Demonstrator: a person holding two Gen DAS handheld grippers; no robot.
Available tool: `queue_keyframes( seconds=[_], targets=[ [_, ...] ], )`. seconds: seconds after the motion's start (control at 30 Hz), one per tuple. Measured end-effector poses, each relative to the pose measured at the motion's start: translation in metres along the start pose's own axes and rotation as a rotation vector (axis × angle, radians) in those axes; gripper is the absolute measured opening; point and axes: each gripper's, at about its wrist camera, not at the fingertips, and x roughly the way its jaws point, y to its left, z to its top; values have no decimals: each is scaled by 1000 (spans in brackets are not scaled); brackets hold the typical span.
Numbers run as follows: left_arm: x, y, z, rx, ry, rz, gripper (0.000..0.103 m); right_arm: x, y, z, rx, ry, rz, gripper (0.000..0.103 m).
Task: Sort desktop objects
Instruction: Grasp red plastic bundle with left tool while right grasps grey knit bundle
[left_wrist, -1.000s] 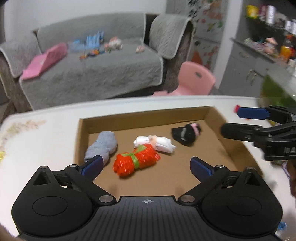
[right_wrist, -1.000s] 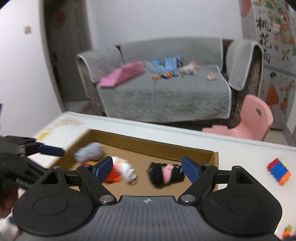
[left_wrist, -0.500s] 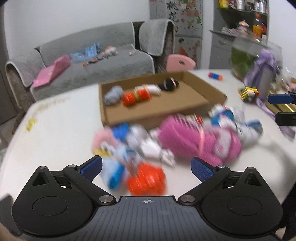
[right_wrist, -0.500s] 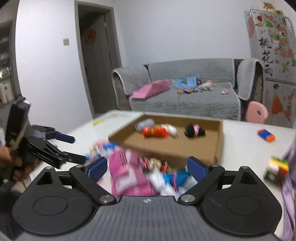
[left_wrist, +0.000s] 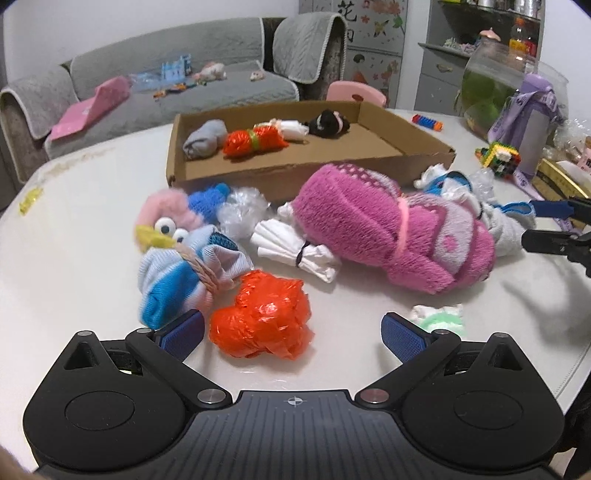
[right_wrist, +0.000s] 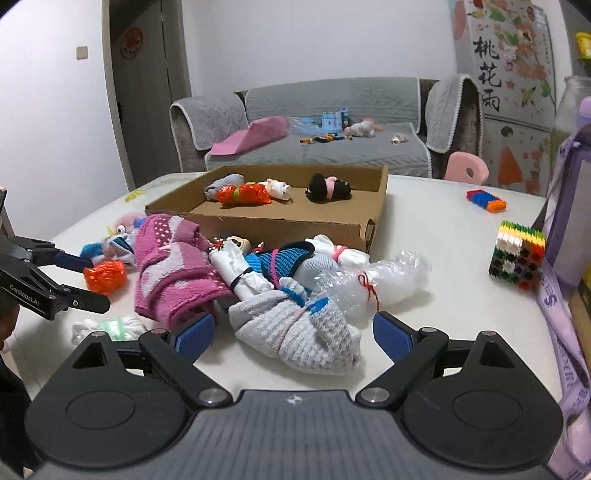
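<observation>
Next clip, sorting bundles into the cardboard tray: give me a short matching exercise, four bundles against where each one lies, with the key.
Things:
1. black bundle
2. loose orange plastic bundle
3. big pink fuzzy roll
4. grey knit bundle

Places:
A. between the open fingers of the right gripper
B. on the table in front of the cardboard tray, at the middle of the pile
C. inside the tray, apart from the other three bundles there
D. between the open fingers of the left gripper

Pairs: 1-C, 2-D, 3-B, 4-A
</observation>
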Motion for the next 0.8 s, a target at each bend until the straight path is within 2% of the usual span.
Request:
queue_keyframes(
  seconds=[0.33, 0.43, 0.47, 0.63, 0.8],
  targets=[
    [21, 7, 6, 5, 28, -21, 102, 12, 3, -15, -16, 51, 9, 91],
    [20, 2, 4, 26, 24, -31, 101, 17, 4, -19, -16, 87, 7, 83],
    [19, -1, 3, 41, 22, -34, 100, 17, 5, -20, -22, 98, 5, 77],
    [12, -16, -2, 94, 17, -76, 95, 12, 4, -22, 0, 105, 7, 70],
    [7, -21, -6, 99, 16, -86, 91, 3, 5, -24, 22, 110, 21, 64]
  ],
)
